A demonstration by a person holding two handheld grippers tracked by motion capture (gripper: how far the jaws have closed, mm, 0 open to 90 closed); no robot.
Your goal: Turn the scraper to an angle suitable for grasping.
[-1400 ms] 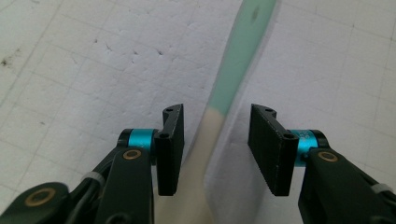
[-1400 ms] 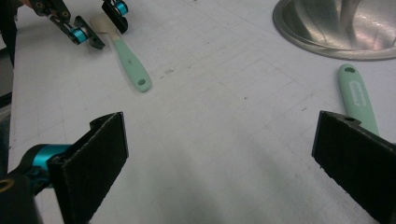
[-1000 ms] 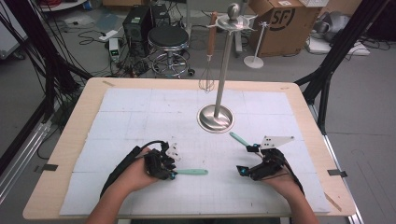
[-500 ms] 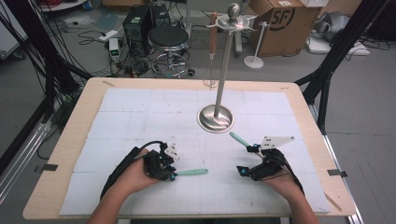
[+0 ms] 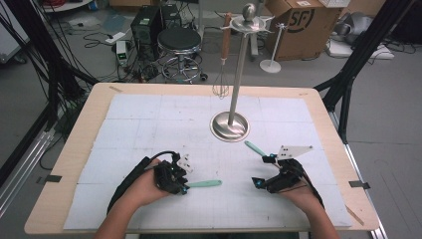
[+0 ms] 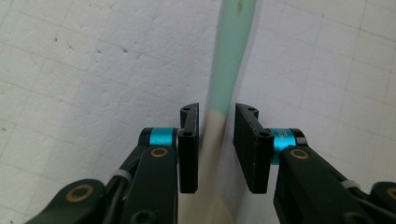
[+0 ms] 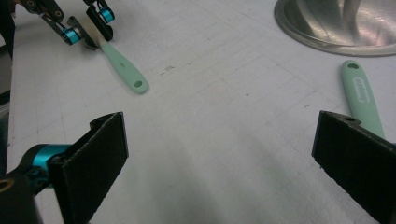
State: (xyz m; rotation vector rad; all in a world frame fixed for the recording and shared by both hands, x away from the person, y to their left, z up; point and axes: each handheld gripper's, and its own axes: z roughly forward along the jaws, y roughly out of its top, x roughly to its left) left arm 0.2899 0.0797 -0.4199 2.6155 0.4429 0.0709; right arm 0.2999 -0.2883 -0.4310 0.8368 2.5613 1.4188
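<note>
Showing two mint utensils (image 5: 204,183) (image 5: 255,148), one stand (image 5: 230,126), one whisk (image 5: 221,87).

Two forearms enter from the near edge of the bench, at about six o'clock, each hand wrapped around a hand-held gripper.

The left hand (image 5: 144,185) lies low over the bench, its left hand-held gripper (image 5: 183,189) pointing toward three o'clock. Its two black jaws stand close together and parallel, with only a narrow gap between them.

The right hand (image 5: 298,191) rests near four o'clock, its right hand-held gripper (image 5: 263,172) angled toward ten o'clock. Its jaws are spread wide apart, holding nothing. A grey three-cornered plate sits on top of it.
</note>
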